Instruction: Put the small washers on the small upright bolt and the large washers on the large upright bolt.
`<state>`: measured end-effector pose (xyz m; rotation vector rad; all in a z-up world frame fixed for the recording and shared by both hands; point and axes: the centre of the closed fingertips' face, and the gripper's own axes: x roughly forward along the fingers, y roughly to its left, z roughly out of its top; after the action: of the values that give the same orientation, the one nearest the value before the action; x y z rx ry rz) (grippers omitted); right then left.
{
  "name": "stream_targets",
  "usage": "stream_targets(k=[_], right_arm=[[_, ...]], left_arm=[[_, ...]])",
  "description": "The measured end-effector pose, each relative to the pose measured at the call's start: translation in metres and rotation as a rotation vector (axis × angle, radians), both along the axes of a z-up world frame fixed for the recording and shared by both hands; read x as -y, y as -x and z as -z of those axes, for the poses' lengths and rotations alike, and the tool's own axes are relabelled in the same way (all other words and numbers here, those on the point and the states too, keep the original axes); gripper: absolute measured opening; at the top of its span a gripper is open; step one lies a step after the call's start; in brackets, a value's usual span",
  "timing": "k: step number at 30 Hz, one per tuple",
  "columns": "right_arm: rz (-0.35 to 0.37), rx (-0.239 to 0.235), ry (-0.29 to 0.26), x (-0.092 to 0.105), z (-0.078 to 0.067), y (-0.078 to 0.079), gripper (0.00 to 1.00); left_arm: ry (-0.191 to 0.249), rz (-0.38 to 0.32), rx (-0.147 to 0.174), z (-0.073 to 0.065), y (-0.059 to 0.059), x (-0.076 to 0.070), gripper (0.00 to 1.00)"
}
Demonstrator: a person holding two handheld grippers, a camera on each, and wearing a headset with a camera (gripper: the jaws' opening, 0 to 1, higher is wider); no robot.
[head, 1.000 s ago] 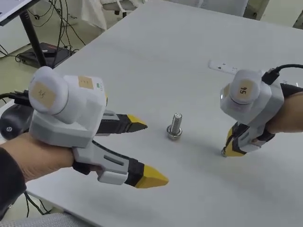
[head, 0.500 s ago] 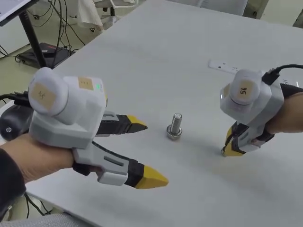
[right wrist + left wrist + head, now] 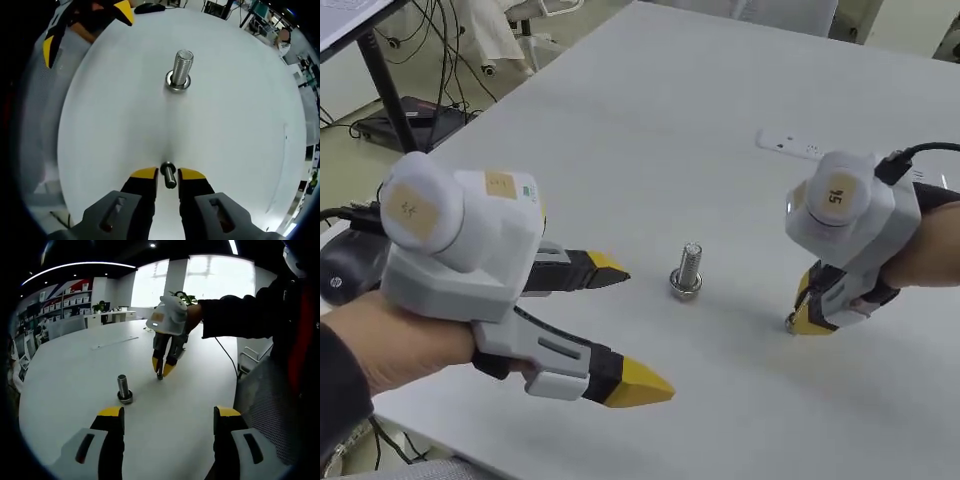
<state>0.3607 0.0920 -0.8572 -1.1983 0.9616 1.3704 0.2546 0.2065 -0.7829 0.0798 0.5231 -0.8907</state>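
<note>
The yellow-tipped jaws of the right gripper (image 3: 168, 174) pinch a small grey metal bolt (image 3: 168, 176) between them, its far end down on the white counter (image 3: 230, 130). Seen from the head view, the right gripper (image 3: 804, 318) points steeply down at the counter's near right side, with the small grey metal bolt (image 3: 790, 322) just peeping out at the tips and a hand wrapped around the grip behind. The left gripper view catches the same pose from across the counter, the right gripper (image 3: 162, 372) nose-down with a dark sleeve behind it.

The jaws of the left gripper (image 3: 169, 412) are spread wide and hold nothing. In the head view the left gripper (image 3: 625, 322) hovers above the white counter (image 3: 650, 120) at its near left, tips aimed toward the middle.

Between the two grippers, apart from both, a large silver threaded bolt (image 3: 688, 271) stands upright on the counter, a ring of metal around its foot; whether that ring is a washer or the bolt's own head cannot be told. The large silver threaded bolt (image 3: 181, 70) lies straight ahead of the right jaws, and to the left of centre ahead of the left ones (image 3: 123, 389).

A white power strip (image 3: 788, 146) lies flat farther back on the counter.
</note>
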Motion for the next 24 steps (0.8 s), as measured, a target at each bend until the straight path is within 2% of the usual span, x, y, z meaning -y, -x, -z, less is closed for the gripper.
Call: stream_targets(k=[7,13,17,24], right_arm=[[0.021,-0.006,-0.029,0.0020,-0.0018,0.0013,0.22],[0.046,-0.013,-0.061,0.0043,-0.0024,0.0026,0.29],[0.062,-0.014,-0.081,0.0065,-0.0015,0.0018,0.37],[0.102,-0.025,-0.149,0.0069,-0.0027,0.0050,0.51]], left_arm=[[-0.001,0.002,-0.002,0.0000,0.0000,0.0005,0.72],[-0.002,0.004,-0.002,0.0000,-0.0003,0.0008,0.72],[-0.003,0.003,-0.003,0.0005,-0.0005,0.0005,0.72],[-0.005,0.004,-0.004,0.0012,-0.0010,0.0008,0.72]])
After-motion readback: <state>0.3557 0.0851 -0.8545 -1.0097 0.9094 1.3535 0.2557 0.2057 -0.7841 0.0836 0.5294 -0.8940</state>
